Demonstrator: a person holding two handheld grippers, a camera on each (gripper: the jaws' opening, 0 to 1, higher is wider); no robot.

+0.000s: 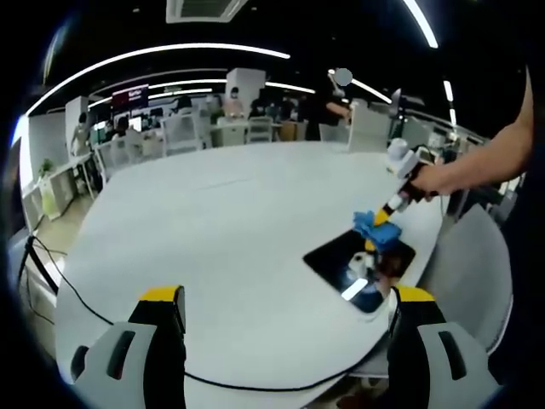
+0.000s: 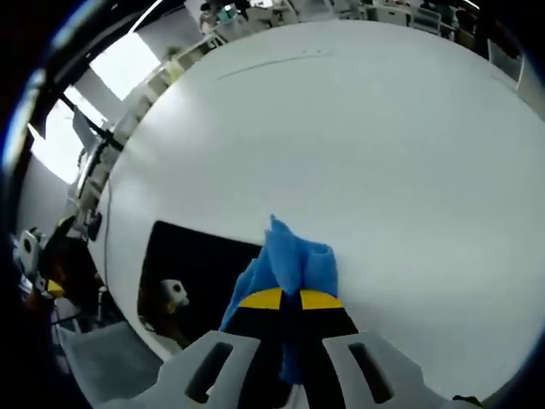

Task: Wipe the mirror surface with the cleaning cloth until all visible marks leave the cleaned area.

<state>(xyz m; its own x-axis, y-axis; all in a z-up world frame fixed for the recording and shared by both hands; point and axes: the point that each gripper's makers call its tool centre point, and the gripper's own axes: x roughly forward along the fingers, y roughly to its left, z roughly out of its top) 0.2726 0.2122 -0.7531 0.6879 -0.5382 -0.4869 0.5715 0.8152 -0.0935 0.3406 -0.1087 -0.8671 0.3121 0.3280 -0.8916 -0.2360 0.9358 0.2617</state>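
White table (image 2: pixel 409 145), cloth (image 2: pixel 294 260) pinched between jaws, mirror (image 2: pixel 192 264) beside

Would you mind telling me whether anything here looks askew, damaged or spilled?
Nothing stands out. The mirror lies flat near the edge of the white table, unbroken as far as I can see. The right gripper is shut on the blue cleaning cloth; the left gripper hangs open.

Bright, even light from ceiling strip lamps (image 1: pixel 170 53) — they bow with strong fisheye bending. The white surface (image 1: pixel 221 221) glares softly; a window (image 2: pixel 128 64) blows out, edges blur.
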